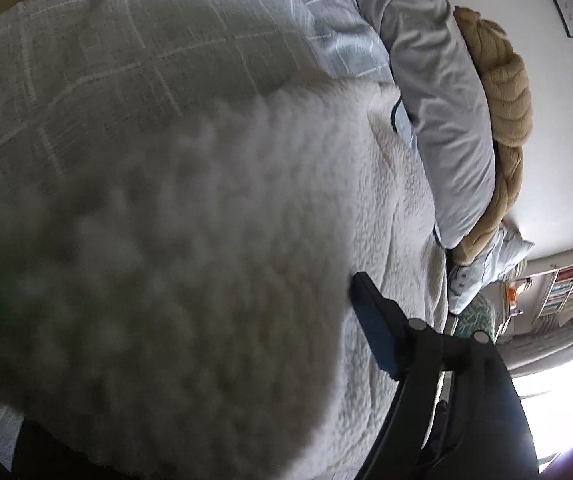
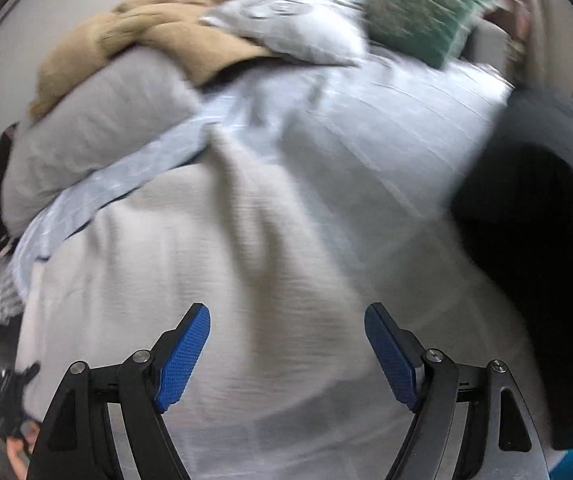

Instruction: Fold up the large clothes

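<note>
Right wrist view gives you the clearer read: your right gripper [image 2: 286,354] stands with its blue pads [image 2: 184,356] wide apart and nothing between them, poised over the pale fleece garment [image 2: 222,280] that lies spread on the bed [image 2: 398,128]. The garment sits directly below and ahead of those fingers, and its folds run away from you toward the grey pillow [image 2: 98,128] and the tan blanket [image 2: 146,28] at the far end, so its long axis appears to follow the line the gripper points along. The picture is blurred, so you cannot pick out a hem or a sleeve.

In the left wrist view, a thick fold of the same fleece [image 1: 158,248] bulges close to the lens and hides one finger of your left gripper [image 1: 350,320]. Only one blue pad [image 1: 374,332] shows, clear of the cloth beside it, so the jaws look open and not clamped, though you cannot see the hidden side.

Your left gripper is the nearer to a raised fold; your right has flat cloth beneath it and would have to come down to find an edge.
</note>
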`<control>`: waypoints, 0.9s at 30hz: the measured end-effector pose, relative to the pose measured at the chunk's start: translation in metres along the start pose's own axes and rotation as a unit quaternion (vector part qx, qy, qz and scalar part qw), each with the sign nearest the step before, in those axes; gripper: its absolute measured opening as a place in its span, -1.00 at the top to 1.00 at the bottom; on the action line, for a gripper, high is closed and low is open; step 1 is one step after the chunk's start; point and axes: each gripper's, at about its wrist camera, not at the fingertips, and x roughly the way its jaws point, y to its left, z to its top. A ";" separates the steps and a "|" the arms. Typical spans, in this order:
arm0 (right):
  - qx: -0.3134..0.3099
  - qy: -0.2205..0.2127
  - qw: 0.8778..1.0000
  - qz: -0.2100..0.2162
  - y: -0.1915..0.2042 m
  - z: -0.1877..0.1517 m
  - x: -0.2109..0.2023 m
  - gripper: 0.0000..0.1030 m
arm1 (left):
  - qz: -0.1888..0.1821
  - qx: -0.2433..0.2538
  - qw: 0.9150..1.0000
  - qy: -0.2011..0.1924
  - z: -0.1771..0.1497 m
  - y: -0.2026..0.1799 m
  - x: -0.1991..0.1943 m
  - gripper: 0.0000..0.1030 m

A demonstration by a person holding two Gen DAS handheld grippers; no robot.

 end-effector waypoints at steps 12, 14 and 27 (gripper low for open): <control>-0.181 -0.004 0.978 0.105 0.136 -0.037 0.024 -0.38 | 0.009 0.065 0.995 -0.073 -0.004 -0.040 -0.027 0.36; -0.207 0.011 0.971 0.115 0.153 -0.046 0.032 -0.24 | 0.006 0.095 0.992 -0.087 -0.008 -0.054 -0.035 0.37; -0.257 0.081 0.957 0.107 0.196 -0.070 0.098 0.04 | -0.097 0.253 0.957 -0.101 -0.063 -0.163 -0.079 0.40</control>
